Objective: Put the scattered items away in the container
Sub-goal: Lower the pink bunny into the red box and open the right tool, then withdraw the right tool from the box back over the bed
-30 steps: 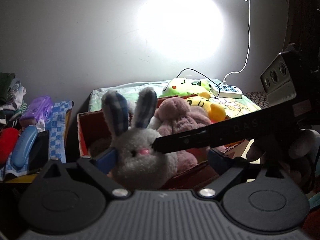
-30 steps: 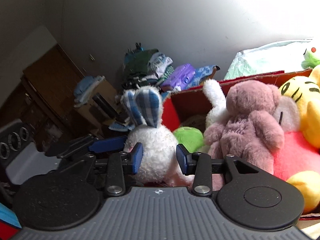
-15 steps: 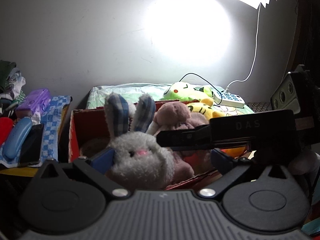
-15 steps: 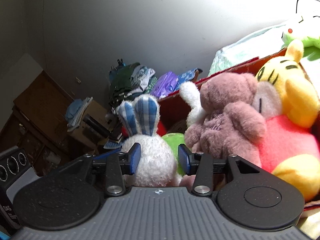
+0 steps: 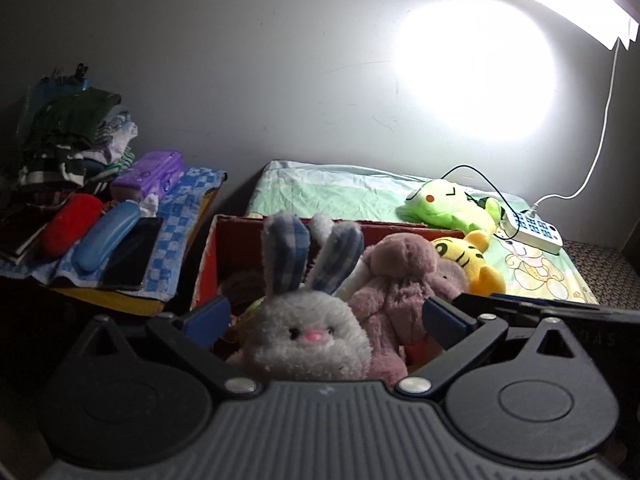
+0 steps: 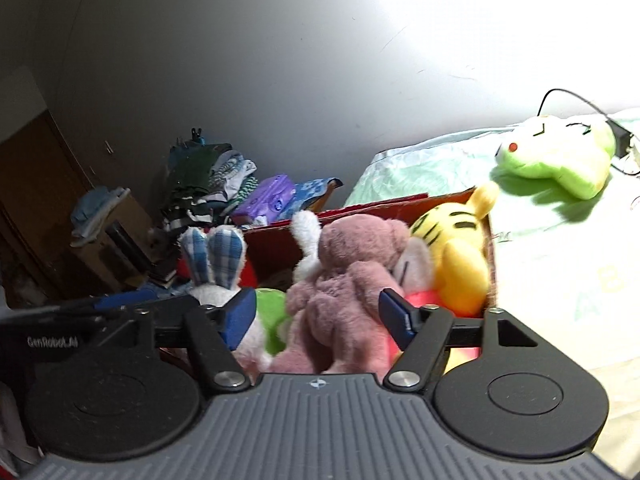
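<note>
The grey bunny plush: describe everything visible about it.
The grey bunny plush is fluffy, with dark eyes, a pink nose and two upright ears lined in blue checked fabric. It sits upright at the near end of the red box, leaning against the mauve plush bear. The left gripper frames it, jaws apart.

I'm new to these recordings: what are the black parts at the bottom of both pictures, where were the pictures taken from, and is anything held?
They are two hand-held tools, each with a camera looking along its fingers. The left tool and right tool are both open, holding nothing. Below them a red box holds a grey rabbit, a pink bear and a yellow tiger. A green frog lies outside on the bed.
</note>
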`<action>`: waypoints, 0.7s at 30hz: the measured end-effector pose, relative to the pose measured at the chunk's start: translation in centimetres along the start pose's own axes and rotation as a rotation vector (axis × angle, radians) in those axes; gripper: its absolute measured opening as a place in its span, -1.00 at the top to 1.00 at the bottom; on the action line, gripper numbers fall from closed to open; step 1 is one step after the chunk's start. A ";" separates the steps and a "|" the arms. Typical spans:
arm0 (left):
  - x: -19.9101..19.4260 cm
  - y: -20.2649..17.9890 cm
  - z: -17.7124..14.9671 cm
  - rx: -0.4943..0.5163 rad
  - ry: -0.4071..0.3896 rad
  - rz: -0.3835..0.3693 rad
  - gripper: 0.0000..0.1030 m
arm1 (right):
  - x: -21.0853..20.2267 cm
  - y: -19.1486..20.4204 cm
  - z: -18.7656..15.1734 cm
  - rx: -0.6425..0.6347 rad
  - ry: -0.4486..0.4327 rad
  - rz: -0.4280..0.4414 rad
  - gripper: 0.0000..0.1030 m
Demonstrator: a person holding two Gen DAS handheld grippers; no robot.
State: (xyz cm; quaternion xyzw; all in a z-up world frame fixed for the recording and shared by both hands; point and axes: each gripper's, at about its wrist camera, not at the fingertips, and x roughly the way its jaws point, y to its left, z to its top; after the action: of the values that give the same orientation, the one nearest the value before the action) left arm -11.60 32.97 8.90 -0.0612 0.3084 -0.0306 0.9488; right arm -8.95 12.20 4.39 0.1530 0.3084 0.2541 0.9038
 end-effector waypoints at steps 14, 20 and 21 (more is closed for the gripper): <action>1.0 -7.8 -0.1 -0.038 0.120 0.269 -0.98 | -4.6 -4.5 -0.6 -0.006 0.079 -0.052 -0.67; 1.3 -9.8 -0.5 -0.025 0.204 0.317 -0.98 | -4.8 -4.3 0.0 -0.033 0.125 -0.097 -0.85; 1.2 -10.3 -0.6 -0.018 0.207 0.307 -0.98 | -4.8 -4.3 0.1 -0.036 0.137 -0.107 -0.85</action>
State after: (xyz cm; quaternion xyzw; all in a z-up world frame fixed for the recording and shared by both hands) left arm -11.14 22.64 9.10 -0.0185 0.4102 0.1115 0.9050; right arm -10.60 5.95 4.88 0.1020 0.3726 0.2207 0.8956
